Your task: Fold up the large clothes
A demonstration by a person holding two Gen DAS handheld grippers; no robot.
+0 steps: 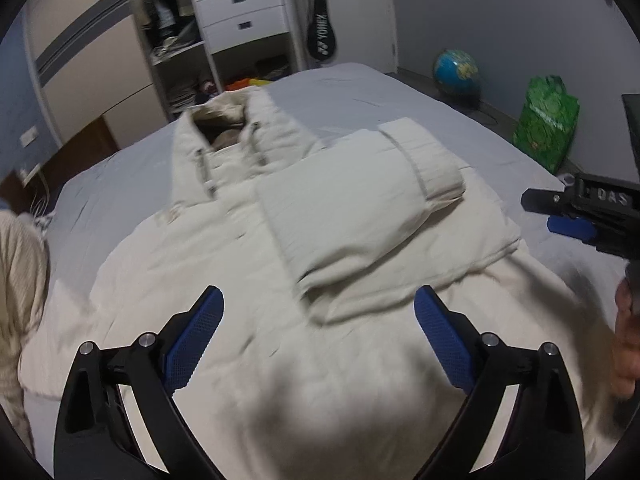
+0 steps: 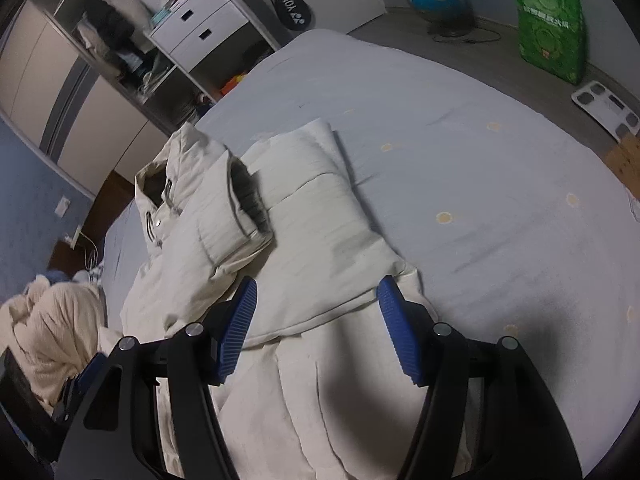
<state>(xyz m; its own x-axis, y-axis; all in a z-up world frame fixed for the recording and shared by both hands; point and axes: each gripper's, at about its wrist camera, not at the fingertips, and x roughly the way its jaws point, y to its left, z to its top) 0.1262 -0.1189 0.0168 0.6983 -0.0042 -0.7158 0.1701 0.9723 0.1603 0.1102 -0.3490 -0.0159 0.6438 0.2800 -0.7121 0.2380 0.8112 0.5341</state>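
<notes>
Item: cream jacket (image 1: 320,240) flat on the bed (image 2: 460,152), one sleeve (image 1: 360,200) folded across its chest, lying under both our left gripper (image 1: 318,324) and right gripper (image 2: 316,320), jaws open and empty; we should pinch the hem evenly, then fold upward.

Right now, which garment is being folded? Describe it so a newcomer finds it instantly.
Start at the grey-sheeted bed. The cream padded jacket lies spread across its middle, one sleeve folded over the chest. Unlike the ribbed cream knit bunched at the bed's edge, it is smooth, collared and has snaps.
</notes>
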